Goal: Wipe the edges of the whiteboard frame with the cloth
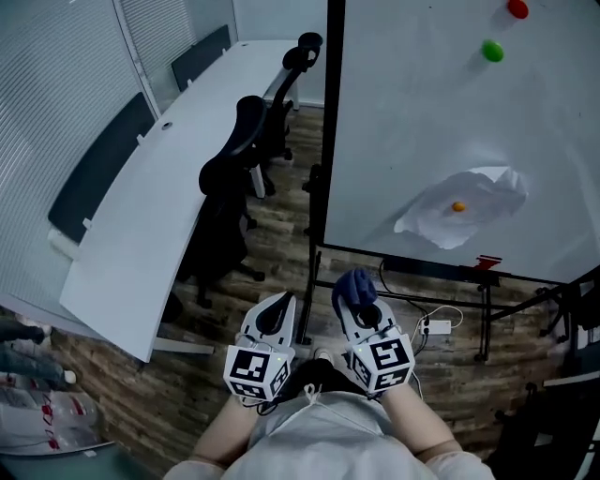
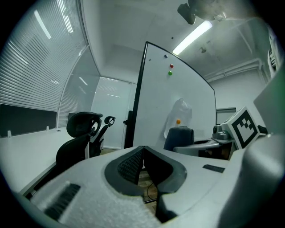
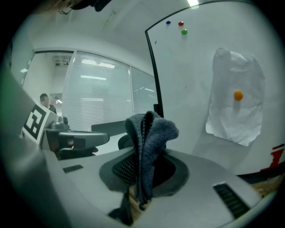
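A whiteboard [image 1: 422,122] on a stand fills the upper right of the head view, its black frame edge [image 1: 330,122] running down its left side. My right gripper [image 1: 358,298] is shut on a blue-grey cloth [image 1: 352,286], held low just short of the board's bottom left corner. In the right gripper view the cloth [image 3: 149,142] sticks up folded from between the closed jaws of the right gripper [image 3: 143,171], with the frame edge [image 3: 153,67] beyond. My left gripper [image 1: 273,314] hangs beside it, shut and empty; the left gripper [image 2: 141,156] faces the frame edge [image 2: 136,98].
A white sheet [image 1: 464,206] is pinned to the board by an orange magnet [image 1: 457,206]; red [image 1: 517,9] and green [image 1: 492,51] magnets sit higher. A long white table [image 1: 159,178] with black office chairs [image 1: 234,169] stands left. Cables [image 1: 431,323] lie on the wooden floor under the board.
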{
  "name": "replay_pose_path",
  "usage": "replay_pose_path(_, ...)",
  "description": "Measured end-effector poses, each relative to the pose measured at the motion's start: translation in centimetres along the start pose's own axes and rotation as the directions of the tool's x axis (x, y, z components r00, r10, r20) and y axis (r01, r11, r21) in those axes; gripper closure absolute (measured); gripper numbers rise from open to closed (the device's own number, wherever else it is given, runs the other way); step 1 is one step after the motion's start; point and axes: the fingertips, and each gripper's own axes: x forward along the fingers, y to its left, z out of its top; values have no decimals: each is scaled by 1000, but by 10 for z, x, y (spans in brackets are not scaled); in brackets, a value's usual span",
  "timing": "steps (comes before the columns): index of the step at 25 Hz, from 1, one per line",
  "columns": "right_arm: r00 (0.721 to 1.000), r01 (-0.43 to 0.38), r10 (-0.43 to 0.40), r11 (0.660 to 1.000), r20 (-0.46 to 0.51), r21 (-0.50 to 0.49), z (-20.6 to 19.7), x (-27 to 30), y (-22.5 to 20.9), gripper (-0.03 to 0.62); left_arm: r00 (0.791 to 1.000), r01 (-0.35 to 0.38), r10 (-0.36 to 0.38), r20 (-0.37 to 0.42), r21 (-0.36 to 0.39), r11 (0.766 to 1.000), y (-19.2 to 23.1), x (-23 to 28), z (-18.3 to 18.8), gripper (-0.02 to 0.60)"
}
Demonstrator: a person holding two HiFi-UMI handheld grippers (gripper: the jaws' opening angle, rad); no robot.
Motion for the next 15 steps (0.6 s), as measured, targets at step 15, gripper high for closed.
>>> replay_pose_path(15,963,-128,118,991,-241,-26,-75,150,-54,526,999,-12,8,-52,-73,997,51,96,-38,563)
